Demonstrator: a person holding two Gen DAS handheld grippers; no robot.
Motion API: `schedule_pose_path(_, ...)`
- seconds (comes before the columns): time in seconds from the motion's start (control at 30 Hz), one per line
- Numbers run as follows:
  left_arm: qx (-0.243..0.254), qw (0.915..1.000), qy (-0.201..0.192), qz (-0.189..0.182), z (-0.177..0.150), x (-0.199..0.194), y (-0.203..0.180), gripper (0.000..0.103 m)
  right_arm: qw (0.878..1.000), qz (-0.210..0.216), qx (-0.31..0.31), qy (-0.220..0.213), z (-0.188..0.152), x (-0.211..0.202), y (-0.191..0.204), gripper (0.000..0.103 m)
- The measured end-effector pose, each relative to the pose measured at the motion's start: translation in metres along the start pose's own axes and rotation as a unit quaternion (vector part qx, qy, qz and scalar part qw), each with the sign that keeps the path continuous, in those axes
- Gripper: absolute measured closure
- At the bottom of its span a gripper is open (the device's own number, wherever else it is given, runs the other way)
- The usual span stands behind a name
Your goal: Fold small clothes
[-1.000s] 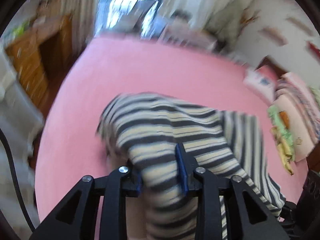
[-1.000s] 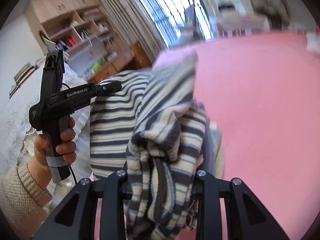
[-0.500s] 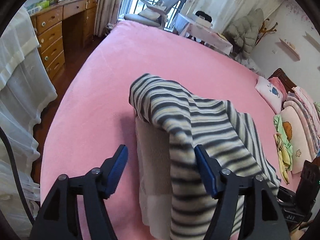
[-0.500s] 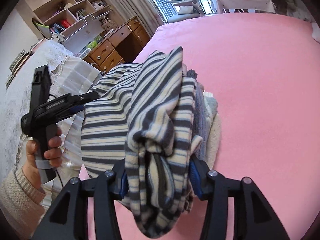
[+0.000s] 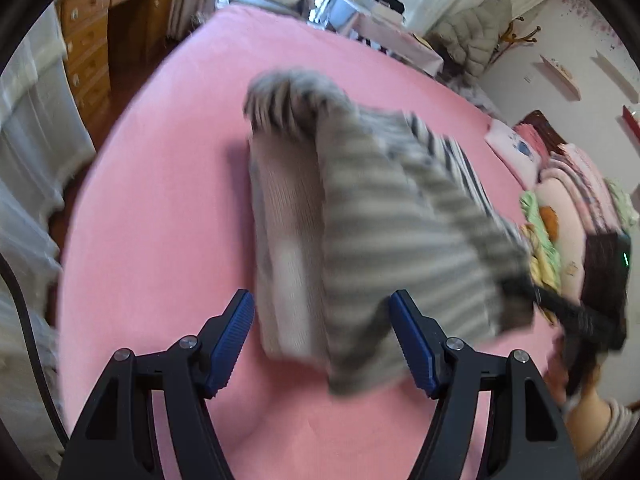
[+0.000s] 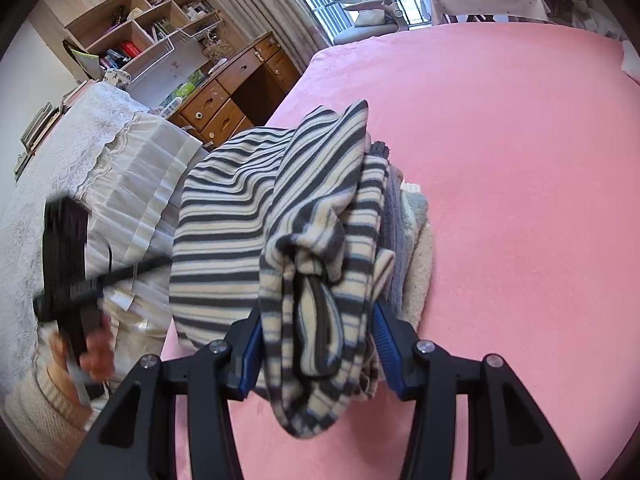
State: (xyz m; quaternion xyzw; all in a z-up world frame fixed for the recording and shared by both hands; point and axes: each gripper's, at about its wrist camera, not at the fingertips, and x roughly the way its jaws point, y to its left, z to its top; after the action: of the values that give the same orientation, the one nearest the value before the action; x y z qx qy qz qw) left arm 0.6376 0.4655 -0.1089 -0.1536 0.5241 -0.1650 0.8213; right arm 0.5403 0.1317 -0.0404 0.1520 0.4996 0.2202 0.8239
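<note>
A grey-and-cream striped garment [image 5: 400, 220] lies draped over a stack of folded clothes [image 5: 280, 220] on the pink bed [image 5: 160, 200]. My left gripper [image 5: 324, 340] is open just short of the stack's near end, and nothing touches its blue pads. In the right wrist view a bunched end of the striped garment [image 6: 240, 220] sits between the pads of my right gripper [image 6: 318, 348], which press on it from both sides. The stack [image 6: 416, 240] shows beside it. The left gripper [image 6: 160, 262], blurred, is off to the left in a hand.
A wooden desk with drawers [image 6: 224, 100] and a bookshelf [image 6: 132, 40] stand beyond the bed's left side. Lace-covered furniture [image 6: 80, 152] is close on the left. Pillows and folded bedding [image 5: 560, 184] lie at the bed's right end.
My left gripper has opened, let go of the striped garment and drawn back from it. The right jaws have widened a little, with the bunched cloth still between them.
</note>
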Motion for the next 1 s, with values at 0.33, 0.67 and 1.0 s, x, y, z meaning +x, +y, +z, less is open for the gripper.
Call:
schedule_pose_path(0.33,-0.101,0.9928,0.01,-0.065,-0.044,0.035,0.005,0.069,1.0,-0.008,-0.008,0.017,-0.001,0.005,0.005,0.057)
schedule_pose_path(0.67,-0.114,0.9914,-0.034,-0.053,-0.042,-0.025,-0.009,0.095,0.999,0.009,0.007,0.03,-0.002,-0.002,0.018,0.072)
schedule_pose_path(1.0,-0.147,0.9887,0.023,-0.017,-0.054,-0.01,0.007,0.074,0.999,0.007,-0.013,0.052,-0.009,0.0,0.027,0.064)
